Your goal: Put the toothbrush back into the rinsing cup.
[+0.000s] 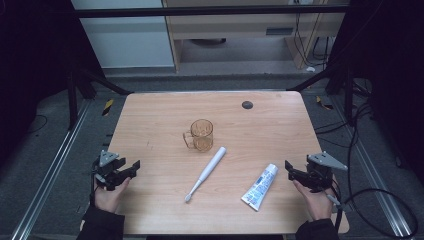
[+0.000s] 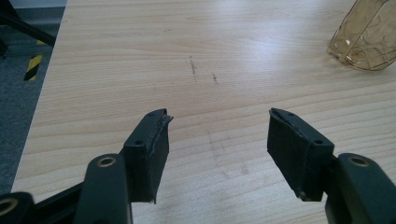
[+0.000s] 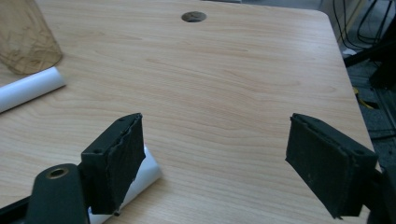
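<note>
While both rest apart | left gripper point(image 1: 131, 167) fingers released | right gripper point(image 1: 291, 169) fingers released, beside toothpaste tube point(image 1: 260, 186)

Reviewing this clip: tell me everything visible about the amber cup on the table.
The translucent amber plastic cup stands upright near the middle of the light wooden table, its mouth open and nothing visible inside. A loop handle sticks out on its left in the high view. Its wall looks faceted or crinkled. The handle end of the white toothbrush lies close beside its base; contact cannot be told. Neither gripper touches it.
</note>
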Available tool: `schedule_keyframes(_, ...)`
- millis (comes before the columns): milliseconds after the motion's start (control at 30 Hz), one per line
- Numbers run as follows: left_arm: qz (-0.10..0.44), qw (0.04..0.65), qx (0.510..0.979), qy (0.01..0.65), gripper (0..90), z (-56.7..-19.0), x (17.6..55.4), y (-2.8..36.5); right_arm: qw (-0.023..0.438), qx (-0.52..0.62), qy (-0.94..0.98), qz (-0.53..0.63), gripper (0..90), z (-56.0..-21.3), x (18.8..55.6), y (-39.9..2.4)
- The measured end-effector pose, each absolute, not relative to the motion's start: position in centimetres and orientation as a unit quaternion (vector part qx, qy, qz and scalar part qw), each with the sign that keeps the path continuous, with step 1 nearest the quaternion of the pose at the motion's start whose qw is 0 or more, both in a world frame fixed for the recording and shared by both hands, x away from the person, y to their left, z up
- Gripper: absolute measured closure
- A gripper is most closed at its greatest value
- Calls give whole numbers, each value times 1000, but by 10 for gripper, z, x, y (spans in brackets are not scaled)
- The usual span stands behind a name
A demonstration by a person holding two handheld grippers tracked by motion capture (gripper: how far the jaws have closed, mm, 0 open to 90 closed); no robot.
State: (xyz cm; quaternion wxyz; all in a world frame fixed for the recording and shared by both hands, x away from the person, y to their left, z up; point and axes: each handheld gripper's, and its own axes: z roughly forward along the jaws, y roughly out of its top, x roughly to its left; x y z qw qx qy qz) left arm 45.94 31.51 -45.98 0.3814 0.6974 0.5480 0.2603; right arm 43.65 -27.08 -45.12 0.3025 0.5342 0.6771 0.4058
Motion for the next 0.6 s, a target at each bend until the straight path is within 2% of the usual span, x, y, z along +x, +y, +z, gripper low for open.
schedule_keyframes(167, 250, 385, 697, 550, 439, -461, 458, 314, 287, 514, 693, 417, 250, -448, 436, -263)
schedule_keyframes(433, 260, 379, 698, 549, 505, -459, 457, 314, 243, 486, 714, 443, 420, -438, 435, -241)
schedule_keyframes(600, 265, 374, 697, 552, 510, -459, 458, 314, 222, 463, 734, 445, 507, -430, 442, -222)
